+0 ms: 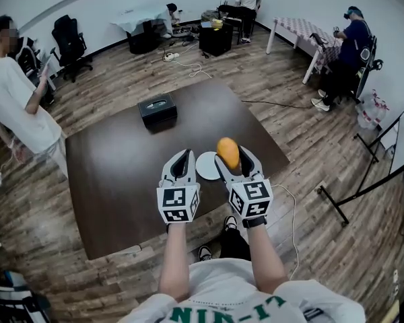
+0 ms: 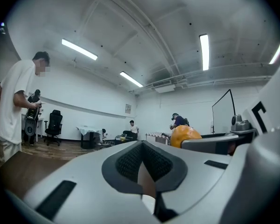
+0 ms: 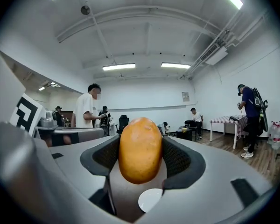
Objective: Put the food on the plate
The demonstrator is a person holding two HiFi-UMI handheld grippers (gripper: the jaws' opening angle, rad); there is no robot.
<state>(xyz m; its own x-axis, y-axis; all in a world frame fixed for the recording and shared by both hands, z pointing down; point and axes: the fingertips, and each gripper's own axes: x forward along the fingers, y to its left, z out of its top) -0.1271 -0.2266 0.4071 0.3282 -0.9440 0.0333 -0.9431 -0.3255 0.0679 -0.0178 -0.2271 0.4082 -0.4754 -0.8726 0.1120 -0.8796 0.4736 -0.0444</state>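
Jaws of the right gripper (image 1: 233, 159) pinch the food (image 3: 140, 149), an orange-yellow, egg-shaped piece with smooth skin. The ribbed pads press on its two flanks about mid-height, and its long axis stands nearly upright. In the head view it hangs in the air at frame centre, over the right edge of the white plate (image 1: 205, 165), which lies on the dark brown surface (image 1: 121, 173). In the right gripper view the plate shows low in the frame, under the food's lower end and well apart from it.

The left gripper (image 1: 182, 163) is beside the right one, its jaws pressed together on nothing.

The food looks firm and fairly light, but rounded and slick. A hold across the thickest part, as it is held now, seems soundest, because nearer either end it could squirt out. Once set down it may roll, and the plate looks shallow. Setting it on its side near the plate's middle before the jaws part would be safer.
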